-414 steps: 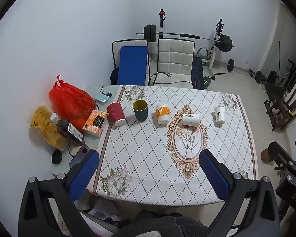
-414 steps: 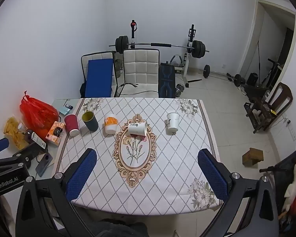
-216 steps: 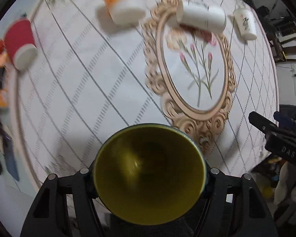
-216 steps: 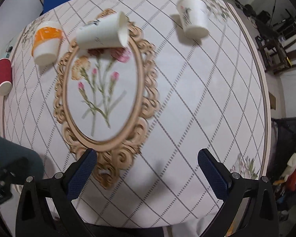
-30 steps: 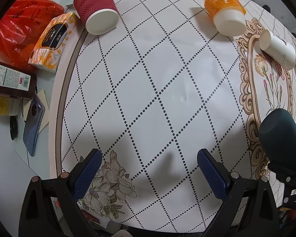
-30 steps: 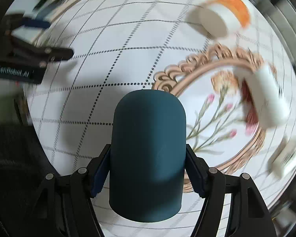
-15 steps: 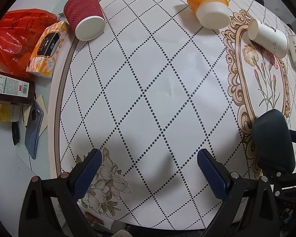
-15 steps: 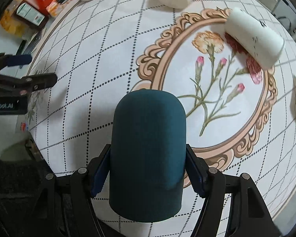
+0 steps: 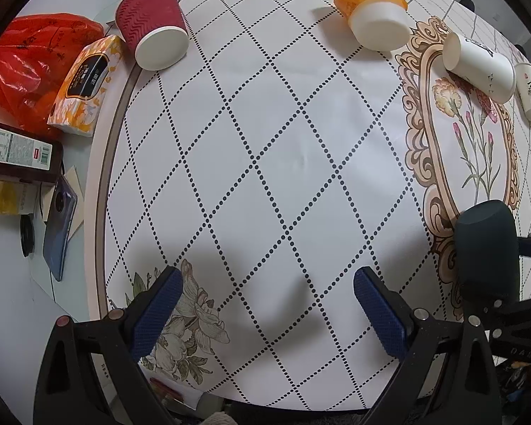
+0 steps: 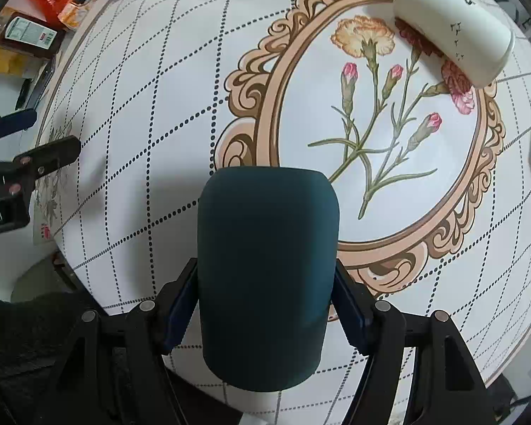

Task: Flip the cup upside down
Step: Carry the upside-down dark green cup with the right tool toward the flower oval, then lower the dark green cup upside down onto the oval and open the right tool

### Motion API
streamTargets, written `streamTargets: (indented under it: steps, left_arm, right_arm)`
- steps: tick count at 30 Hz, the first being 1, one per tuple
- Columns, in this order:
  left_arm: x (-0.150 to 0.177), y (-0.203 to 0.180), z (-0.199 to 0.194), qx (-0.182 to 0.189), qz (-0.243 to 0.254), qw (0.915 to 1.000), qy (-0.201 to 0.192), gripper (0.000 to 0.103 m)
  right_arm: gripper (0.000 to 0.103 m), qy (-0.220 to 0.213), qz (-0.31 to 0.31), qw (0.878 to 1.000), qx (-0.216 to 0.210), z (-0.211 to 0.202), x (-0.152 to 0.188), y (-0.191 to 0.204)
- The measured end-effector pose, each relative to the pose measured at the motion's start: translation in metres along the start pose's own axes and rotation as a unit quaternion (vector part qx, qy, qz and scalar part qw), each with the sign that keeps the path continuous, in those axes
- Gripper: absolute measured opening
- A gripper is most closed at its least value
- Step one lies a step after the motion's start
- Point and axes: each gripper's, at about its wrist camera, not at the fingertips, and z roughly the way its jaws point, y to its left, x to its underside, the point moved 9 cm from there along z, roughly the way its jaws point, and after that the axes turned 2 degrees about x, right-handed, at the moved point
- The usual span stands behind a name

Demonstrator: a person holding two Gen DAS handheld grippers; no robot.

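My right gripper (image 10: 265,304) is shut on the dark teal cup (image 10: 265,269). The cup's closed base points forward toward the table and its mouth faces the camera side, out of sight. It hangs above the lower left edge of the oval flower print. The same cup (image 9: 486,248) shows at the right edge of the left wrist view, held by the right gripper. My left gripper (image 9: 267,301) is open and empty above the front left part of the table.
On the patterned tablecloth (image 9: 283,141) stand a red paper cup (image 9: 152,28), an orange and white cup (image 9: 371,7) and a small white cup (image 9: 530,92); a white cup (image 9: 478,65) lies on its side. A tissue pack (image 9: 85,81), red bag (image 9: 28,49), bottle (image 9: 17,152) and phone (image 9: 58,226) lie left.
The right gripper has carried the teal cup further over the table toward the oval print. The left gripper has drawn back slightly, staying open.
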Motion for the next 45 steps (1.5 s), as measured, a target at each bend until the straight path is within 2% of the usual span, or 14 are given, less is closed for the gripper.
streamTargets:
  steps: [9, 11, 15, 18, 22, 25, 29, 33, 39, 45]
  left_arm:
    - [0.002, -0.001, 0.002, 0.004, 0.003, 1.0, 0.003, 0.099]
    - [0.002, -0.002, 0.003, 0.004, 0.006, 1.0, 0.005, 0.099]
    - [-0.001, -0.005, 0.006, 0.007, 0.011, 0.9999, 0.006, 0.099]
    - [-0.006, -0.007, 0.008, 0.02, 0.01, 0.9997, 0.009, 0.099]
    - [-0.015, -0.008, 0.009, 0.04, 0.003, 0.9991, 0.014, 0.099]
    - [-0.023, -0.005, 0.01, 0.042, 0.001, 0.999, 0.015, 0.099]
    - [-0.032, -0.007, 0.013, 0.038, 0.004, 0.9992, 0.016, 0.099]
    - [-0.039, -0.011, 0.012, 0.034, 0.012, 0.9993, 0.013, 0.099]
    - [-0.044, -0.023, 0.004, 0.035, 0.02, 0.9992, 0.004, 0.099]
    - [-0.05, -0.033, -0.014, 0.039, 0.028, 0.9987, -0.018, 0.099]
  right_arm:
    - [0.077, 0.045, 0.032, 0.998, 0.004, -0.003, -0.027, -0.012]
    - [0.071, 0.05, 0.036, 0.998, 0.002, -0.001, -0.033, -0.012]
    - [0.071, 0.036, 0.016, 0.999, 0.012, -0.003, -0.041, -0.003]
    - [0.071, -0.004, 0.014, 1.0, 0.008, -0.016, -0.046, 0.003]
    - [0.071, -0.098, 0.048, 0.994, 0.012, -0.046, -0.06, -0.008]
    - [0.071, -0.181, 0.101, 0.978, 0.012, -0.07, -0.07, -0.028]
    - [0.071, -0.261, 0.146, 0.954, 0.019, -0.095, -0.079, -0.044]
    - [0.071, -0.294, 0.16, 0.942, 0.031, -0.102, -0.079, -0.052]
    - [0.071, -0.299, 0.136, 0.943, 0.056, -0.1, -0.067, -0.035]
    - [0.071, -0.283, 0.145, 0.947, 0.053, -0.093, -0.058, -0.032]
